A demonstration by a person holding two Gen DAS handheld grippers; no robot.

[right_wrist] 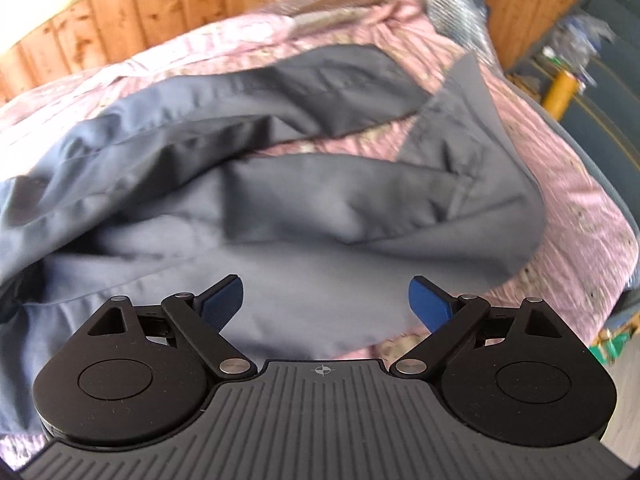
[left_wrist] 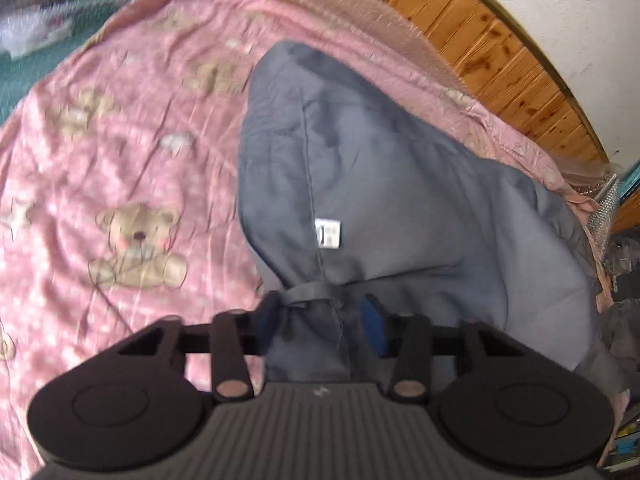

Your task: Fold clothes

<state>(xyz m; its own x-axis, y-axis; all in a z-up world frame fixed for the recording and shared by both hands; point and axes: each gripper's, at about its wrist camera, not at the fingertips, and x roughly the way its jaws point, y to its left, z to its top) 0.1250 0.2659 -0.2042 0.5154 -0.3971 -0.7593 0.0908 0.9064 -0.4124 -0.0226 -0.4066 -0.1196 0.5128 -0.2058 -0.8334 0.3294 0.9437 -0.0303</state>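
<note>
Grey trousers (left_wrist: 380, 168) lie crumpled on a pink bedsheet (left_wrist: 120, 140) printed with teddy bears. A white label (left_wrist: 327, 233) shows on an inner seam. My left gripper (left_wrist: 322, 322) has its jaws a little apart, with a bunched waistband part and belt loop (left_wrist: 308, 294) between them. The left pad touches the cloth, while a gap shows beside the right pad (left_wrist: 374, 328). In the right wrist view the same trousers (right_wrist: 320, 208) spread in loose folds. My right gripper (right_wrist: 326, 300) hovers wide open over their near edge, with nothing gripped.
A wooden panelled wall (left_wrist: 500, 52) runs along the far side of the bed. A green surface with white items (left_wrist: 28, 36) lies beyond the bed's left end. The floor, a yellow object (right_wrist: 562, 94) and clutter sit off the right edge.
</note>
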